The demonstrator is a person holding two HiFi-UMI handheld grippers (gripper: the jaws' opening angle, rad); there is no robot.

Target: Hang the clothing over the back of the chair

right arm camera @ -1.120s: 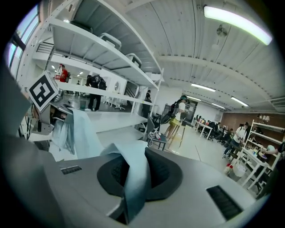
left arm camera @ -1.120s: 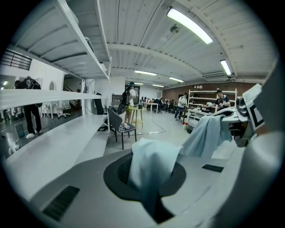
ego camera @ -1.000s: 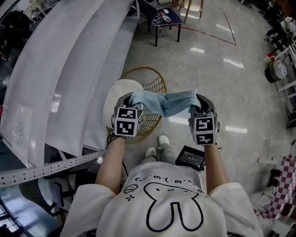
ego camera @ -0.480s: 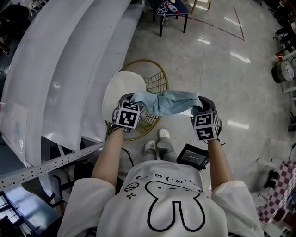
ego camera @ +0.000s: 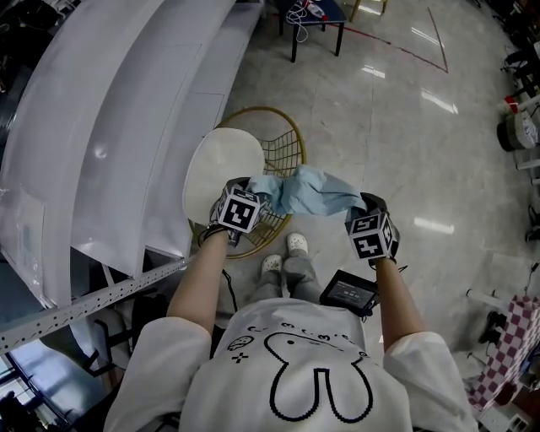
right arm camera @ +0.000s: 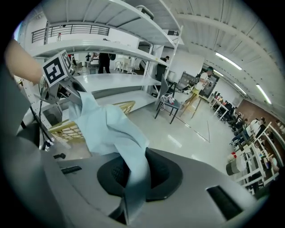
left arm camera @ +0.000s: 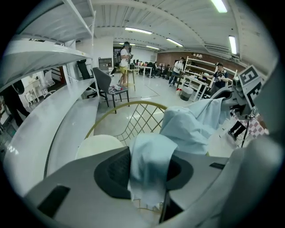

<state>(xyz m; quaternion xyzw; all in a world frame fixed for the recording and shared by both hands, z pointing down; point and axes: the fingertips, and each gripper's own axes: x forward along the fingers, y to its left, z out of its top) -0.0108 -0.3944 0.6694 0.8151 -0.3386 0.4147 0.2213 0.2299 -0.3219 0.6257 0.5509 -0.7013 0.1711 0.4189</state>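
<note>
A light blue piece of clothing (ego camera: 312,190) is stretched between my two grippers, just above the near rim of a gold wire chair (ego camera: 285,145) with a white seat cushion (ego camera: 221,162). My left gripper (ego camera: 256,192) is over the chair's rim. Its jaws are opening, and the cloth's end (left arm camera: 149,160) hangs loose between the parted pads. My right gripper (ego camera: 360,207) is to the right of the chair, shut on the other end of the cloth (right arm camera: 133,164). In the left gripper view the chair's wire back (left arm camera: 133,109) curves just beyond the cloth.
Long white curved shelves (ego camera: 110,110) run along the left, close to the chair. A black device (ego camera: 348,293) lies on the floor by the person's shoes (ego camera: 283,253). A dark stool with cables (ego camera: 314,15) stands far ahead. People and racks stand further off in the room.
Both grippers have come down with the cloth toward the chair's rim. The cloth now bunches up in the middle instead of hanging flat.
</note>
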